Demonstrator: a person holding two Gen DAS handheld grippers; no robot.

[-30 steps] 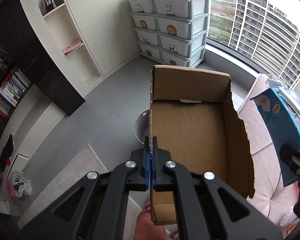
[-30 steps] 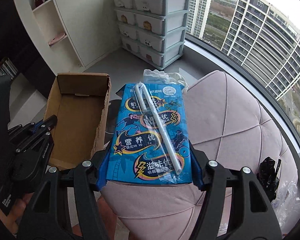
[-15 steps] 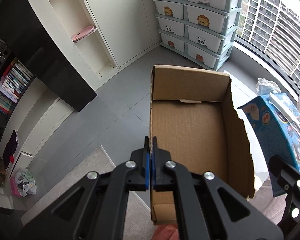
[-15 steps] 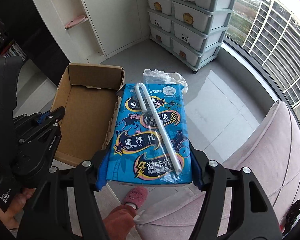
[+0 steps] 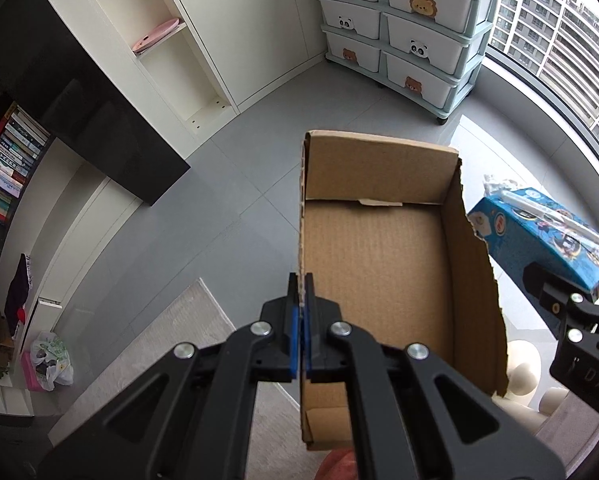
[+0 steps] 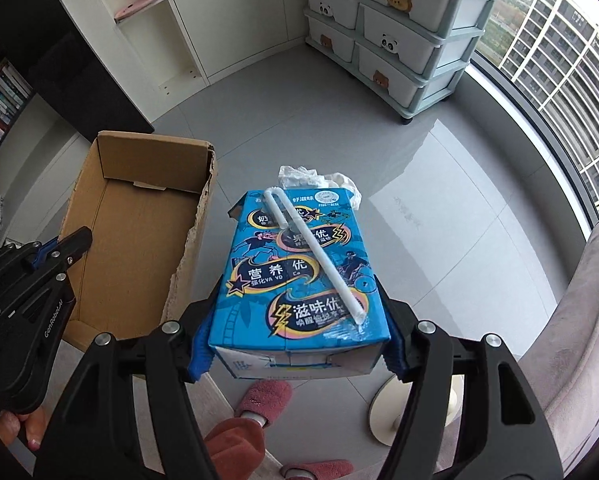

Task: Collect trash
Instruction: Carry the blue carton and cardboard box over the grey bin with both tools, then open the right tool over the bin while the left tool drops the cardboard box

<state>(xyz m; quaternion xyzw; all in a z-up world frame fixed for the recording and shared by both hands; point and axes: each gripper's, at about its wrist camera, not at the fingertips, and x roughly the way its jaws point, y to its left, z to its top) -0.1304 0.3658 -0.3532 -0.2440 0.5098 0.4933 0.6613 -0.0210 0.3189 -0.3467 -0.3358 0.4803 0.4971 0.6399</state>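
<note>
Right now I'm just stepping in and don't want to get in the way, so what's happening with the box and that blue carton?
A person is collecting trash with a gripper in each hand. The left gripper is shut on the side wall of an empty cardboard box, held above the grey floor. The right gripper clamps a blue drink carton, straw attached, beside the box and not yet inside it.

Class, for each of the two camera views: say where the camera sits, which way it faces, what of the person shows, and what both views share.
Left wrist: sits on the left tool, facing steeply down at the cardboard box whose wall it clamps; only a reddish bit of the person shows at the bottom edge.
Right wrist: sits on the right tool, facing down at the blue carton it grips; a slipper and a hand show.
Shared: box, carton, drawer unit, floor.
</note>
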